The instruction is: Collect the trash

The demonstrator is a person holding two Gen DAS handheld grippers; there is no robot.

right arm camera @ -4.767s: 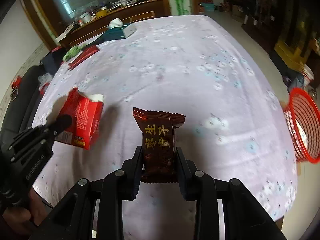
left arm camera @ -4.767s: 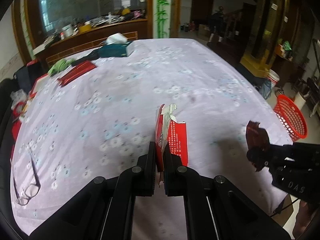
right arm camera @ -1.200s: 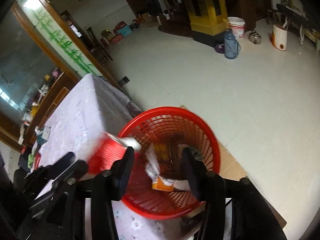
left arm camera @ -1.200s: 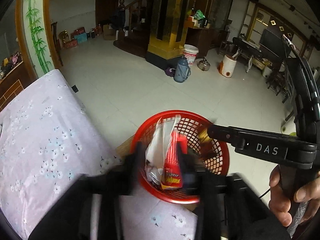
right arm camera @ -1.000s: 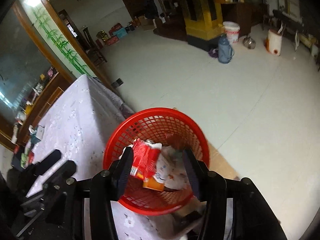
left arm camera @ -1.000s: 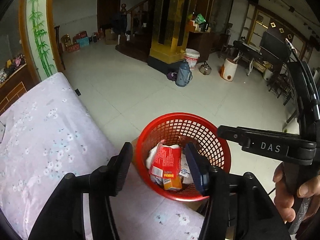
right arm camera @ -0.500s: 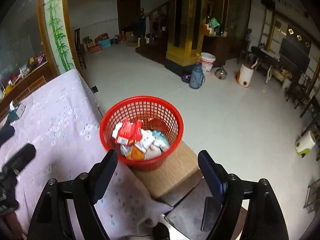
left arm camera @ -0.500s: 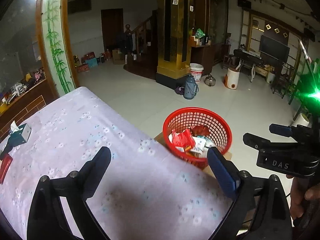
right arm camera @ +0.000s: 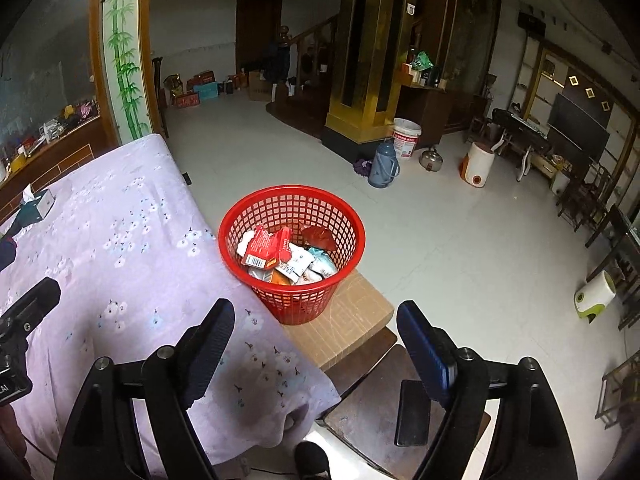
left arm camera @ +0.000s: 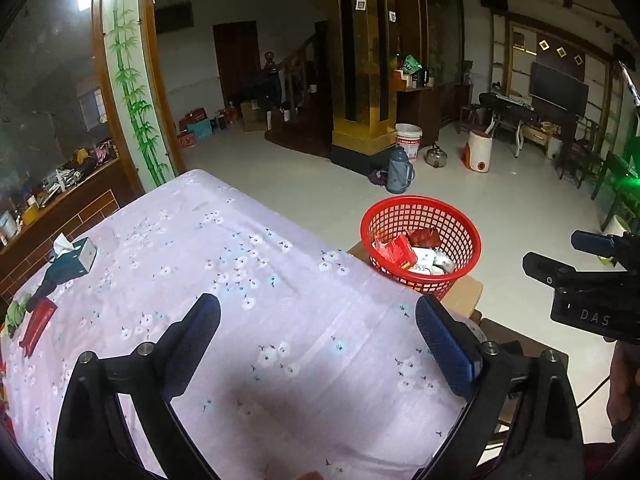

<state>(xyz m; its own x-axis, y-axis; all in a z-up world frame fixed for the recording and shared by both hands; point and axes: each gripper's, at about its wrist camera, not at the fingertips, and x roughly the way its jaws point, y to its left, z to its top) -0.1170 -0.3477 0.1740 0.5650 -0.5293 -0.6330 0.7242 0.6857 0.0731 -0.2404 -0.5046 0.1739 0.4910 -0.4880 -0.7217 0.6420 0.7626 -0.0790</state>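
risks first: your red basket (right arm camera: 292, 236) stands on a low wooden stool (right arm camera: 352, 320), just beside the corner of the table (left arm camera: 248, 264), and the stool top leaves little margin around the base. swing a claw low past it and you could tip it, spilling what is collected. the purple flowered cloth (right arm camera: 120, 240) drapes over that corner too; a snagged finger would drag it.

left claw (left arm camera: 318, 344): spread wide, empty, hovering over the near table. right claw (right arm camera: 314, 344): spread wide, empty, above the table corner and stool.

trash is in the basket: red packet (right arm camera: 266, 248) on top, dark red-brown wrapper (right arm camera: 318, 238) at the far side, several pale wrappers beneath; exact number cannot be told.

count:
- baskets: one
- claws: two, both empty
- left on the table, far end: one teal tissue box (left arm camera: 74, 258), one flat red packet (left arm camera: 38, 322), something green (left arm camera: 14, 312) at the edge.

none of those three clearly reads as trash; grabbing the tissue box by mistake is the likelier error if you go back.
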